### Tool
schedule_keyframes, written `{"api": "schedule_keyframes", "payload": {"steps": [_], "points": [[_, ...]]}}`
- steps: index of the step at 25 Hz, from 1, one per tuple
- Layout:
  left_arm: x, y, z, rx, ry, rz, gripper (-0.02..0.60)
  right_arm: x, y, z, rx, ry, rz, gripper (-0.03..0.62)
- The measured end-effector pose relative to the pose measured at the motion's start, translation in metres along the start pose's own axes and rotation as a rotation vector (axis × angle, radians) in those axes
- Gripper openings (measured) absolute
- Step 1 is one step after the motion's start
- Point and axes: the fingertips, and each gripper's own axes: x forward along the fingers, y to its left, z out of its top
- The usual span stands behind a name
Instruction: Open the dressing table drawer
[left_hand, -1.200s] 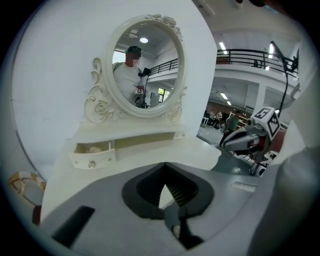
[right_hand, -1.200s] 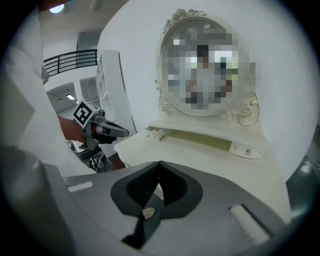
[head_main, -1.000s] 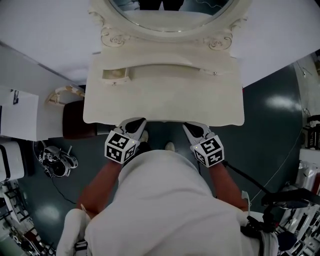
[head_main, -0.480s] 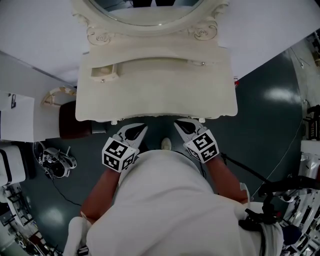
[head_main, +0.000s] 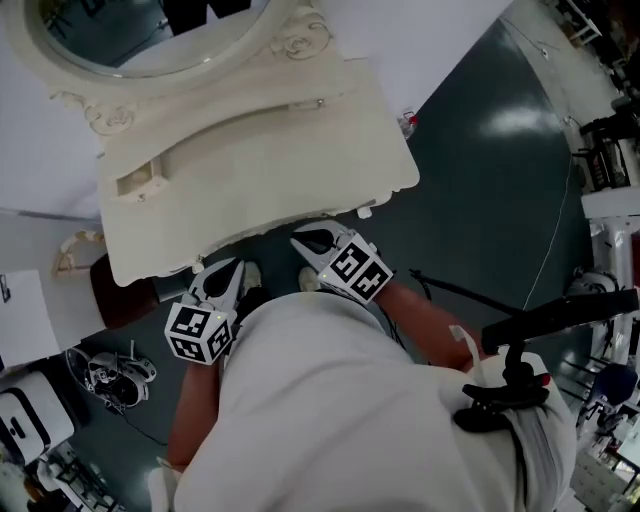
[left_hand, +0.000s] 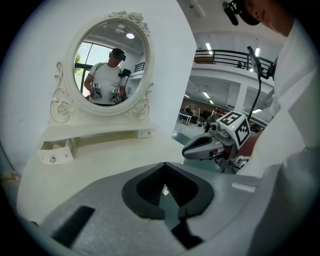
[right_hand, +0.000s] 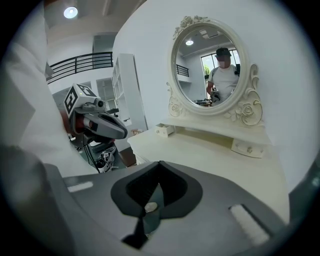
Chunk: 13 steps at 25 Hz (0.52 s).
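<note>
Drawer (left_hand: 56, 152) at dressing table's (head_main: 300, 150) back left corner: cream, slightly out. Left gripper (head_main: 236, 268), right gripper (head_main: 303, 240): jaws together, empty.

Ahead of the left gripper (head_main: 228, 272) — matt grey plastic — the dressing table (head_main: 260, 170) looks smooth, cream-painted; its mirror (head_main: 120, 35) glossy glass; beneath, the floor (head_main: 490, 150) dark, shiny.

The head view looks steeply down from above the person onto the cream tabletop (head_main: 250, 170), whose front edge lies close below. The left gripper (head_main: 236, 266) view and the right gripper (head_main: 300, 238) view sit low at that front edge. Both face across the tabletop toward the mirror (left_hand: 111, 65), and each catches the other gripper alongside.
</note>
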Motion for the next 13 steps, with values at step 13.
{"api": "schedule_keyframes", "payload": {"steps": [13], "points": [[0.025,-0.027,-0.003,0.027,0.045,-0.045,0.002,-0.022,-0.016,-0.022,0.011,-0.024,-0.037,-0.002]]}}
